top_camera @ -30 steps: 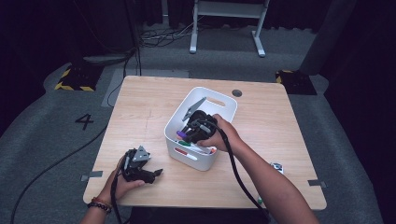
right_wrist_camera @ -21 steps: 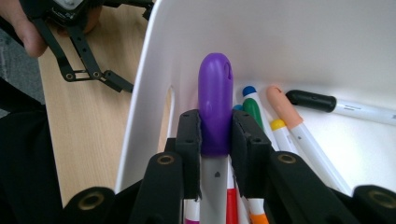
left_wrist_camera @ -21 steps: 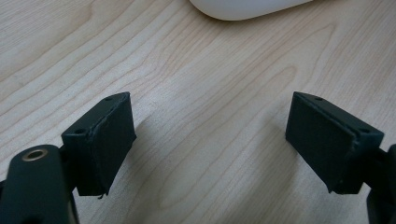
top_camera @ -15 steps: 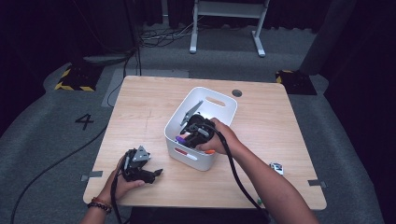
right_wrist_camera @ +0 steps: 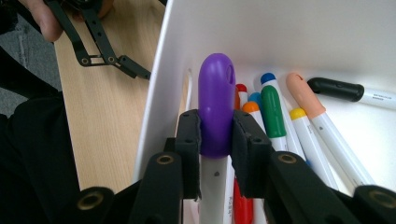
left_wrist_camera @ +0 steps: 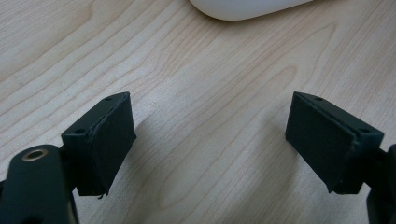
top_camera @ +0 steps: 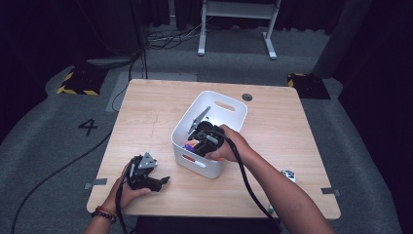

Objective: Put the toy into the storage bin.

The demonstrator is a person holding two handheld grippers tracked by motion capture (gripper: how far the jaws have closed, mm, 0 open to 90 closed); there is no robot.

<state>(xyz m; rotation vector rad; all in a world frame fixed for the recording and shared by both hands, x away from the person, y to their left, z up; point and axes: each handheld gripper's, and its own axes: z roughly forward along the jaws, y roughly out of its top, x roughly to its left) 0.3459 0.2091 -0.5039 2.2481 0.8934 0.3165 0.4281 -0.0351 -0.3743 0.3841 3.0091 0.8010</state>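
**A lit wooden table in a dark, carpeted room**

A light wooden table (top_camera: 146,117) with visible grain stands on grey carpet (top_camera: 53,146). Its top is brightly lit, while the surroundings fall into near blackness. A round grommet (top_camera: 247,97) sits near the table's far edge. The number 4 (top_camera: 88,126) is marked in black on the floor to the left. Yellow-and-black hazard tape (top_camera: 75,90) shows at the left, and more at the right (top_camera: 304,79). Cables (top_camera: 165,36) lie beyond the table, by the white legs of a frame (top_camera: 236,9).
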